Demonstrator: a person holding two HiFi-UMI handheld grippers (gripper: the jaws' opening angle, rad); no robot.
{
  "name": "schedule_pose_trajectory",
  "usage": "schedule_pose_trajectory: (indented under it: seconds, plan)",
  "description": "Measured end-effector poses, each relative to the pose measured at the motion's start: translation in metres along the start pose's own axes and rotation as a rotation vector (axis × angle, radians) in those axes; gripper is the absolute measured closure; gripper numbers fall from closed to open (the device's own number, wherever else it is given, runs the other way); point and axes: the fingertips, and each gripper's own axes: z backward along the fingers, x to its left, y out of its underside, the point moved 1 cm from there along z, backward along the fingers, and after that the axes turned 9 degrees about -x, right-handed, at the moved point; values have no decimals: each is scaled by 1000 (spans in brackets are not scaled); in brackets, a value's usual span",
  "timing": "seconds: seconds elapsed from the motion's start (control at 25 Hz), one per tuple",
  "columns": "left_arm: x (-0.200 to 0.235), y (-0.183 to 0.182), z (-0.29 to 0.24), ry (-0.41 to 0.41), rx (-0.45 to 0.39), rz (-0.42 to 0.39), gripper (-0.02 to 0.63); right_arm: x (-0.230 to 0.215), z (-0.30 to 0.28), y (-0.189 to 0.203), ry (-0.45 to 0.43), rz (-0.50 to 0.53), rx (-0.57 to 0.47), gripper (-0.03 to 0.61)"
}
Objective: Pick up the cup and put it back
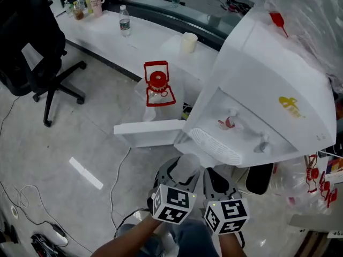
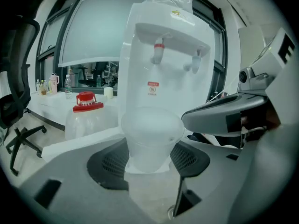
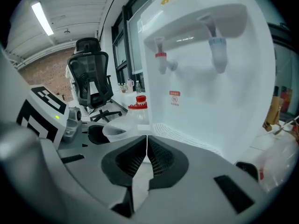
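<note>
A clear plastic cup (image 1: 188, 164) sits upright between the jaws of my left gripper (image 1: 182, 174), which is shut on it. In the left gripper view the cup (image 2: 150, 134) fills the middle, with the left gripper (image 2: 148, 161) pressing on its lower sides. My right gripper (image 1: 215, 178) is just to the right of it, shut with nothing held. In the right gripper view its pads meet (image 3: 145, 149), and the cup (image 3: 113, 131) shows to the left. Both grippers are low in front of a white water dispenser (image 1: 268, 84) with a red tap (image 1: 228, 123) and a grey tap (image 1: 262, 143).
A drip grille (image 1: 214, 146) lies under the taps. A white panel (image 1: 147, 133) juts left from the dispenser, with a red-capped water jug (image 1: 157, 87) behind it. A black office chair (image 1: 32, 42), a white counter (image 1: 144, 33) with a bottle (image 1: 124, 21) and paper cup (image 1: 188, 42) stand beyond. Cables cross the floor.
</note>
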Motion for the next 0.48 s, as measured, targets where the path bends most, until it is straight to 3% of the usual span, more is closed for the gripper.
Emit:
schedule_pose_trajectory:
  seconds: [0.48]
  plan:
    - [6, 115, -96, 64, -20, -49, 337, -42, -65, 110, 9, 54, -33, 557]
